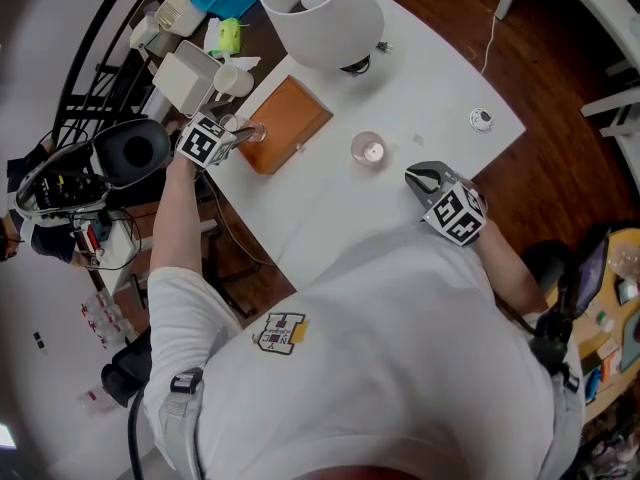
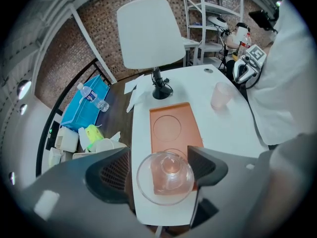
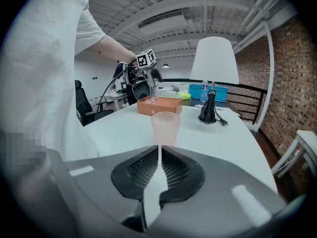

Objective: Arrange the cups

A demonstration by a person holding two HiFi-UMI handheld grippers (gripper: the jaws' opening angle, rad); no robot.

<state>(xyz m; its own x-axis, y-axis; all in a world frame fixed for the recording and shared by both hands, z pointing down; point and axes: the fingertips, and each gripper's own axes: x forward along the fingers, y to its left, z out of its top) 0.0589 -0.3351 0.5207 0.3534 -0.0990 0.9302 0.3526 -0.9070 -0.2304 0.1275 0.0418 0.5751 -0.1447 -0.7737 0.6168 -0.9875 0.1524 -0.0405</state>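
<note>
**Fig. Release of the first cup on the tray.** While the left gripper (image 2: 159, 157) points steeply down over the near end of the orange tray (image 2: 176, 114), its jaws stand wide apart with the clear glass cup (image 2: 166, 178) between them. The pads flank the rim without appearing to squeeze it. The cup stands upright on the tray's near end, seemingly over the nearer of two round recesses, though the glass hides that recess's outline. The far recess (image 2: 167, 127) is vacant.

The right gripper (image 3: 159, 165) hangs low over the white table (image 1: 440, 78) with its jaws closed together and nothing between them. Just beyond its tips the frosted pink cup (image 3: 165, 127) stands upright on the bare tabletop, well apart from the tray and near the white lamp (image 1: 320, 13).

The step in hand is judged to be the release and withdrawal. It is done well by lifting the left gripper back along its own axis, with the jaws kept fully spread, until both pads clear the rim. A sideways drift would likely catch the thin glass wall and tip the cup or slide it off its seat. The pink cup probably belongs in the far recess. The right jaws must open before they can take it, and a grip low on its wall would keep it steady.
</note>
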